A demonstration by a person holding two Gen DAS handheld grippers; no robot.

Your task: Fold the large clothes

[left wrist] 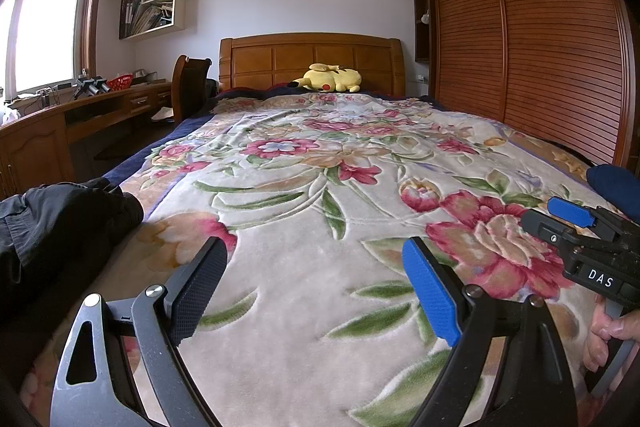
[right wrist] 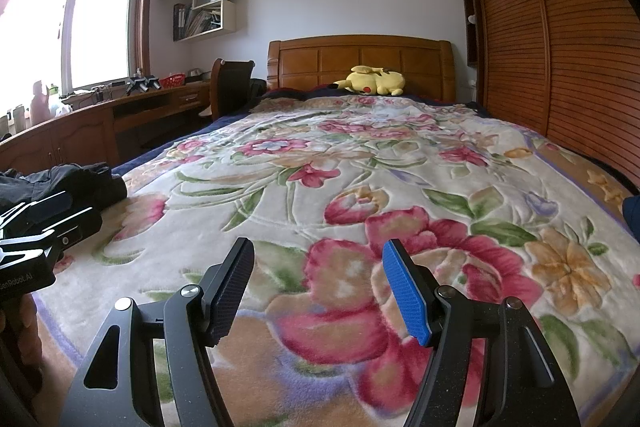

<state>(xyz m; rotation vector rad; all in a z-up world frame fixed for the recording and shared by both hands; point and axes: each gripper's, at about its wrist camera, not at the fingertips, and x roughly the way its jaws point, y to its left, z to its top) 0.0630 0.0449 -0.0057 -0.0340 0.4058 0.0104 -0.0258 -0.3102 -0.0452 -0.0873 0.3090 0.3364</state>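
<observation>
Both tongs gape wide, gripping nothing: left tongs and right tongs hover low over the floral plush blanket on the bed. Crumpled black garment lies at frame left, on the blanket's edge. Yellow plush toy sits upper centre by the wooden headboard.

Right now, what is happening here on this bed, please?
A person holds a tool in each hand above a bed with a flowered blanket. The left tool and the right tool are both open and hold nothing. Dark clothes lie crumpled at the left edge of the bed, not yet touched. A yellow plush toy rests by the headboard. The folding has not begun.
</observation>
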